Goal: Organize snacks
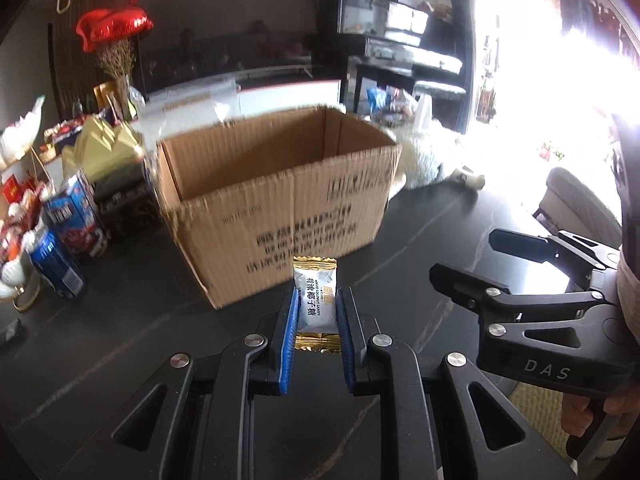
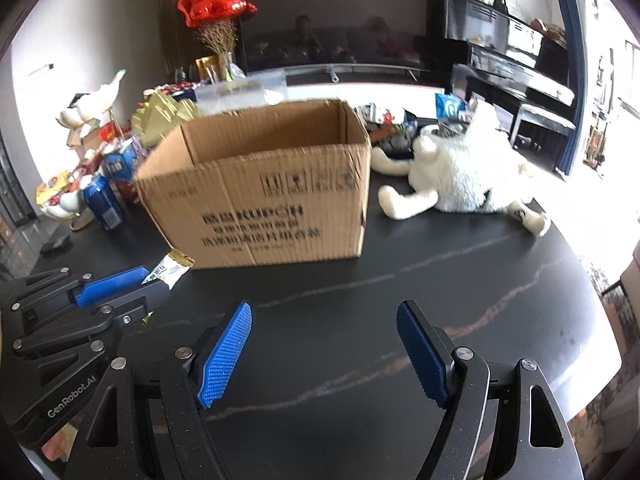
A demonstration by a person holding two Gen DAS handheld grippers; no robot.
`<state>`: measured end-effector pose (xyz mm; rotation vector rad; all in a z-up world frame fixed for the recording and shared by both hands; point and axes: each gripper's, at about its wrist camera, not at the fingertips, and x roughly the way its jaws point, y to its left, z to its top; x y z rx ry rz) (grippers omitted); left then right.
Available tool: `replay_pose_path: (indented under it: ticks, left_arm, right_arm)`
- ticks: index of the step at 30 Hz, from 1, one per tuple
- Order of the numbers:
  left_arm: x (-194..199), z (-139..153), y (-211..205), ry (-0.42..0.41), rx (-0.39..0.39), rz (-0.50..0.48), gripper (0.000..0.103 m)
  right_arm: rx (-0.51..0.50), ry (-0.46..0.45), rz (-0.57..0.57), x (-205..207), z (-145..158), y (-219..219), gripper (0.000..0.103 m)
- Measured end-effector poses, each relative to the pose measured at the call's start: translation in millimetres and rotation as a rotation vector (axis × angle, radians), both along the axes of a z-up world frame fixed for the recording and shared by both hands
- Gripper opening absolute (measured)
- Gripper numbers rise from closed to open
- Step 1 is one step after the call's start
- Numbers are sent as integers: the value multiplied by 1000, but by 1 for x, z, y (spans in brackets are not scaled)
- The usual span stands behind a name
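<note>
A dark stone-look table with pale veins carries everything in sight. At its middle stands an open cardboard box, flaps out of sight, printed text on its near wall; what lies on its floor is hidden by that wall. To the right of the box a white plush toy lies on its side, legs stretched toward the box. At the far left edge of the table a crowd of things gathers: a red heart balloon above dried stems, a blue carton and, nearer, a blue drink can, both upright and just beside each other.

The left gripper hangs above the table in front of the box's near wall, its blue pads clamped on a white and gold coconut candy packet, which stands upright between them with its crimped gold ends showing above and below. The right gripper hovers beside it on the right, near the table's front, its jaws well apart with only bare tabletop between them.
</note>
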<state>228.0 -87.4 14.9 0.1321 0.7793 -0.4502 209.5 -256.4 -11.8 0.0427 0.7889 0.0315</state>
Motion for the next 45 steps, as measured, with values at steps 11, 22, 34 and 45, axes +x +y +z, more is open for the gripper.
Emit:
replay_pose_path:
  ticks: [11,22,34,45]
  left_arm:
    - [13,47,3,-85,-13,29,20]
    - [49,78,6,-103,-13,68,20]
    - [107,79,6,-16,1,114,20]
    - [139,72,6,31,54,213,45]
  right_arm:
    - [0,-64,24,24,45,3,76]
    - [-16,-68,51,64,80,7,76]
    - [-58,-40,66,109,98,15,76]
    - [-57,14,50,142,88,12,76]
